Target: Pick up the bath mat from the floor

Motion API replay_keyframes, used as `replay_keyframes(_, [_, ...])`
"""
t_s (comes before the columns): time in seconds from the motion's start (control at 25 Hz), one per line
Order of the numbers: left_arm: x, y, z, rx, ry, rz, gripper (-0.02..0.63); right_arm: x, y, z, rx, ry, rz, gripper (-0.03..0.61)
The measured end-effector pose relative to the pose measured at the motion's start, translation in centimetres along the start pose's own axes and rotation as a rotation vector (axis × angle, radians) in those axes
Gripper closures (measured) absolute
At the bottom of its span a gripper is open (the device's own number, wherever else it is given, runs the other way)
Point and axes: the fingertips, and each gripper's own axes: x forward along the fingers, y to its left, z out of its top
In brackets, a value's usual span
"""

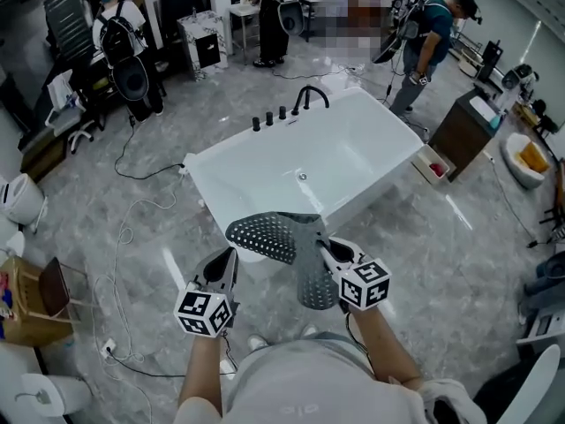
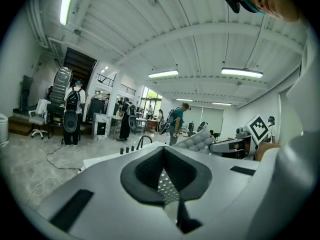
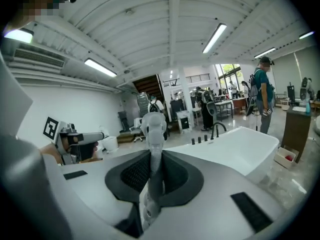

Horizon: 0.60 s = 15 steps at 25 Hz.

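Note:
A grey perforated bath mat hangs in the air in front of me, off the floor, with one flap drooping down the right side. My left gripper is shut on the mat's left edge; in the left gripper view a strip of the mat sits pinched between the pads. My right gripper is shut on the right edge, and in the right gripper view the mat stands up as a thin fold out of the closed jaws. Both grippers are held side by side at about the same height.
A white bathtub with a black faucet stands just beyond the mat. Cables trail over the grey marble floor at left. A cardboard box sits far left, a dark cabinet at right. People stand at the back.

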Motion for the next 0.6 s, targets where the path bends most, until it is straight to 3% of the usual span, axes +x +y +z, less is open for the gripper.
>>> replay_keyframes(0.28, [-2.0, -1.8, 4.6, 0.046, -0.123, -0.010, 0.598, -3.0, 1.7, 5.3, -0.036, -0.146, 0.057, 0.511])
replay_keyframes(0.6, [-3.4, -1.9, 6.8, 0.051, -0.186, 0.007, 0.597, -5.0, 2.3, 7.7, -0.097, -0.192, 0.072, 0.506])
